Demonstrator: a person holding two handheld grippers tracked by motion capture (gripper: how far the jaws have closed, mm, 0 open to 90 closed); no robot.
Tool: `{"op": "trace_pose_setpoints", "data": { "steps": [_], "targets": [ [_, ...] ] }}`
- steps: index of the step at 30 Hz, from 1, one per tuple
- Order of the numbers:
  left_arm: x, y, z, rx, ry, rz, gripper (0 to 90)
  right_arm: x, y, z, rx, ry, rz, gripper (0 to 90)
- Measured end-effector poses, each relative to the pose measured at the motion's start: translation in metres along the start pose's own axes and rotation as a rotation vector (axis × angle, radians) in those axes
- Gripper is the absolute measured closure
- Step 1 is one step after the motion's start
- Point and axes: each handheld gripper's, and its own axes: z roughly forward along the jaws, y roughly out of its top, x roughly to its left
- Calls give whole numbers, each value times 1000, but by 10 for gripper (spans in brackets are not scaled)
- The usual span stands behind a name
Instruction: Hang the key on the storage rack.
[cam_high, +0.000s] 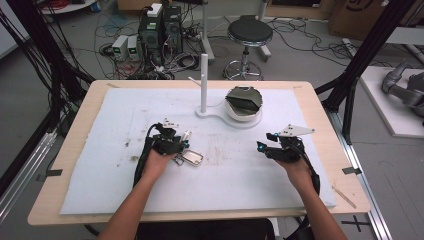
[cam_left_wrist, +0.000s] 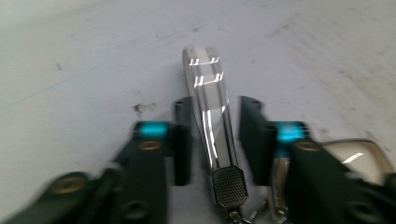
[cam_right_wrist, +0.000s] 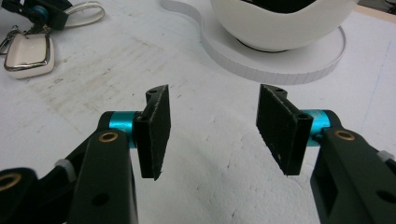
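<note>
Chrome clip (cam_left_wrist: 210, 116) lies lengthwise between the left gripper (cam_left_wrist: 212, 140) jaws, which stand narrow, not yet touching it. We judge that hand nearer; the right gripper (cam_right_wrist: 212, 133) hangs wide and empty. White padded bench (cam_high: 125, 110), cable-strewn floor (cam_high: 300, 40) beyond.

Bare white foam mat (cam_high: 240, 180) on bench: free room centre & near edge betw. both hands. Obstacles at back: tall white post (cam_high: 203, 82) w/ round white bowl (cam_high: 243, 106) beside it.
</note>
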Motion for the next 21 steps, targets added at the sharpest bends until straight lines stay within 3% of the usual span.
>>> {"op": "trace_pose_setpoints", "data": {
  "steps": [2,4,6,8,9,14,16,18,21],
  "targets": [
    [-5,-1,2,-2,35,46,521,0,0,0,-1,1,3,458],
    [-8,-2,2,1,72,84,560,0,1,0,-1,1,1,459],
    [-10,-2,2,-4,81,96,587,0,1,0,-1,2,4,458],
    [-11,-2,2,-5,68,116,723,0,1,-1,-2,3,2,458],
    [-11,-2,3,-6,68,115,738,0,1,-1,-4,1,1,459],
    [-5,-1,1,-17,18,59,747,-1,1,-2,-8,-2,2,459],
    [-2,0,-1,-56,-17,23,747,-1,1,-3,-10,-1,4,459],
    [0,3,-6,-110,-75,-9,747,-2,1,-4,-14,-3,1,459],
    [3,10,-13,-167,-167,-26,748,-3,1,-5,-22,-8,6,459]
  ]
}}
